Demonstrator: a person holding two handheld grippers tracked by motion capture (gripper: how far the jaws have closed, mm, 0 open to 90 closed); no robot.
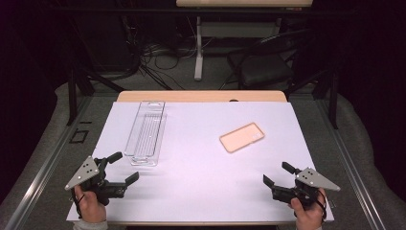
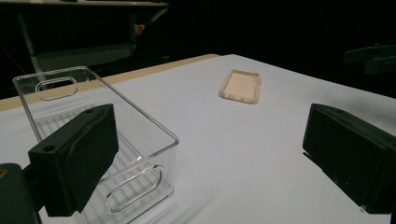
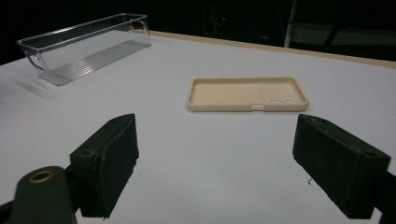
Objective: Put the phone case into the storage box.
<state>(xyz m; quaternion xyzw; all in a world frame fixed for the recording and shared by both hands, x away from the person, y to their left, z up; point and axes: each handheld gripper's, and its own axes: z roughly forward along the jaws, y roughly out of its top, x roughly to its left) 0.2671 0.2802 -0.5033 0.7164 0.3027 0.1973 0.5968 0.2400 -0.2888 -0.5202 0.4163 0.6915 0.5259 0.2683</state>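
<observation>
Nearest us, our left hand-held gripper (image 1: 123, 168) and right hand-held gripper (image 1: 276, 175) sit low over the white desk (image 1: 201, 163), each with jaws spread wide and nothing between them. Just beyond the left one lies the clear plastic tray (image 1: 146, 134), lengthwise away from us. Farther right, well apart from both, the beige phone case (image 1: 242, 137) lies hollow side up.

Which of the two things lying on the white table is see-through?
The long clear plastic bin on the left; the phone case to its right is solid peach-coloured.
</observation>
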